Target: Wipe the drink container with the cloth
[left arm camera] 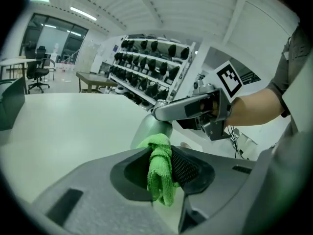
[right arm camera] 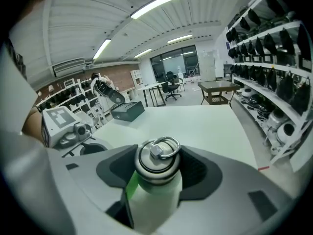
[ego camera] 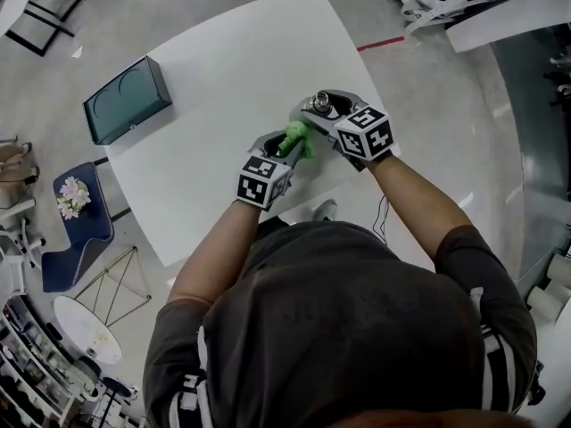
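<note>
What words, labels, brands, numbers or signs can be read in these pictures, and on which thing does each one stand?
Readable text: none.
The marker cube on the left hand-held gripper and the one on the right hand-held gripper: square patterns, no letters.
The shirt: faint print, too blurred to read.
The drink container, cloth and dark box: no label visible.

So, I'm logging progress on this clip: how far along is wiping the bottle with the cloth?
Done: the right tongs grip the bottle near its top, and the left tongs pinch the green cloth. In hand: the cloth looks pressed against the bottle's side above the white table. Left: how much is wiped cannot be told; setting both down remains.
</note>
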`<state>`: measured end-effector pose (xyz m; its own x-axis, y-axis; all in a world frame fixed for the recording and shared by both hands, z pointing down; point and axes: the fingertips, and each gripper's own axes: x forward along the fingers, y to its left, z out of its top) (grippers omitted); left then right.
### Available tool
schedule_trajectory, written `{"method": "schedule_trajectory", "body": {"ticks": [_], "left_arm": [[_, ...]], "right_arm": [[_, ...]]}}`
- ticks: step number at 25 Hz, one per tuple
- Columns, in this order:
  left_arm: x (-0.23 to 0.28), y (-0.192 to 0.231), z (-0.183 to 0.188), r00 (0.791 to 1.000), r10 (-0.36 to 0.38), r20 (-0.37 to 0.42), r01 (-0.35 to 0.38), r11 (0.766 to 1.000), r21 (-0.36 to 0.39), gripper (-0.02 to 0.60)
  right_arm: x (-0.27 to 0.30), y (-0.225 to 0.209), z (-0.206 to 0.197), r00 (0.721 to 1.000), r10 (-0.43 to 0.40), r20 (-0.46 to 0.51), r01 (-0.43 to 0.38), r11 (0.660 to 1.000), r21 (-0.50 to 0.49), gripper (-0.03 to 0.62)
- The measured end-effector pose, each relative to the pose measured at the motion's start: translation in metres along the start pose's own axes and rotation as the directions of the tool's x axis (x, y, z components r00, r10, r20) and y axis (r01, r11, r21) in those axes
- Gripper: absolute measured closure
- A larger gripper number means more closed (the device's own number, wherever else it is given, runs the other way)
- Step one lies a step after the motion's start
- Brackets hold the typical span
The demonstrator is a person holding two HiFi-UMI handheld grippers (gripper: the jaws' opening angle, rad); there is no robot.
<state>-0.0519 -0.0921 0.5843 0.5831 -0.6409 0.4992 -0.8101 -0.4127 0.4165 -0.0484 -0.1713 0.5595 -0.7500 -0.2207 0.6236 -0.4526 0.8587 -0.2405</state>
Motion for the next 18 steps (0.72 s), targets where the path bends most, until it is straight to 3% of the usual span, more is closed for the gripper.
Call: {"method": "schedule_trajectory", "body": {"ticks": [5, 11, 18], "left_arm": [[0.002, 0.009, -0.007, 0.999, -0.001, -0.034, 0.001, 1.000, 0.000, 0.482], [-0.003, 0.048, -0.002, 0.996, 0.086, -0.029, -0.087, 0.995, -0.044, 0.482], [-0.009, 0.066, 0.025, 0.996, 0.084, -0.032, -0.083, 0.996, 0.043, 0.482]], "right_arm": [[-0.002, 0.011, -0.005, 0.999, 0.019, -0.026, -0.022, 0.995, -0.093, 0.342], [0.003, 0.033, -0.007, 0.996, 0.058, -0.069, -0.073, 0.966, -0.249, 0.342], [0.010, 0.038, 0.000, 0.994, 0.108, -0.025, -0.110, 0.951, -0.288, 0.341]]}}
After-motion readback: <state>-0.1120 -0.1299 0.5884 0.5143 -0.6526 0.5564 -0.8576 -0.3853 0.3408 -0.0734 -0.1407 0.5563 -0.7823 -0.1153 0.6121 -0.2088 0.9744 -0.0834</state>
